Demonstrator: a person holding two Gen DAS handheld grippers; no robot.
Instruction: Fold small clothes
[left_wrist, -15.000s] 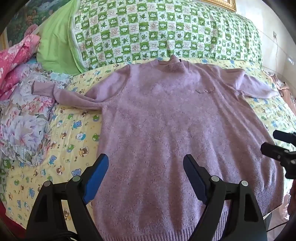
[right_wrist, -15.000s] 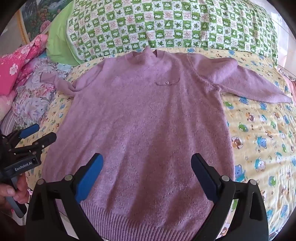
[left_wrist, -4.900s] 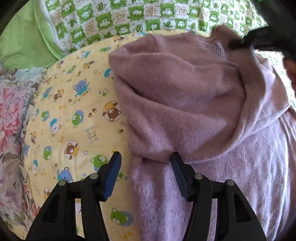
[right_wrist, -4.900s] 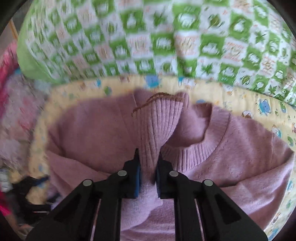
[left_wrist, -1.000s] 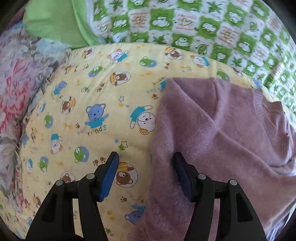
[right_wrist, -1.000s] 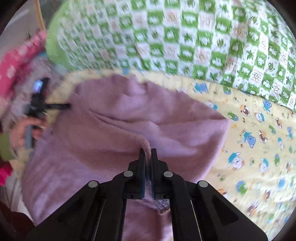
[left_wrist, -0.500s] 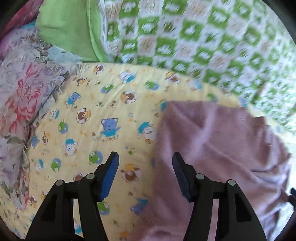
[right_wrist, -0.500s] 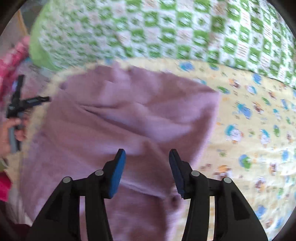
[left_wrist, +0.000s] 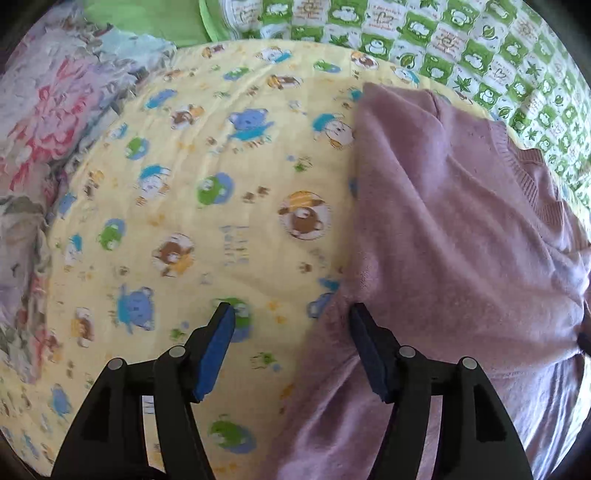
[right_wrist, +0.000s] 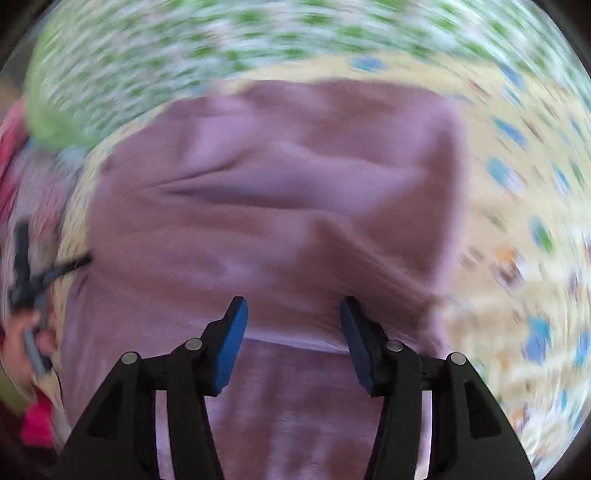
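Mauve knit sweater (left_wrist: 461, 229), partly folded, lies on the yellow bear-print sheet (left_wrist: 221, 192) of the bed, below the green checked pillow (left_wrist: 461, 37). Left wrist view is sharp: left gripper (left_wrist: 291, 314) has jaws spread, nothing pinched; left pad over bare sheet, right pad at the sweater's left edge, contact unclear. Ribbed collar (left_wrist: 524, 173) shows only here, at the right. Floral fabric (left_wrist: 48, 110) bunched at far left, also only clear in this view.

Right wrist view is heavily motion-blurred. Right gripper (right_wrist: 293, 314) jaws have just been opening and stand apart; sweater (right_wrist: 277, 206) lies under and beyond them, nothing clamped. This view shows the garment's whole width, with a folded layer ending in an edge across near the pads and creases above. It also shows the left gripper (right_wrist: 70, 266) from outside, thin black tips at the sweater's left edge, a hand (right_wrist: 33, 339) on it. Pillow (right_wrist: 184, 55) and sheet (right_wrist: 517, 184) are smears here.
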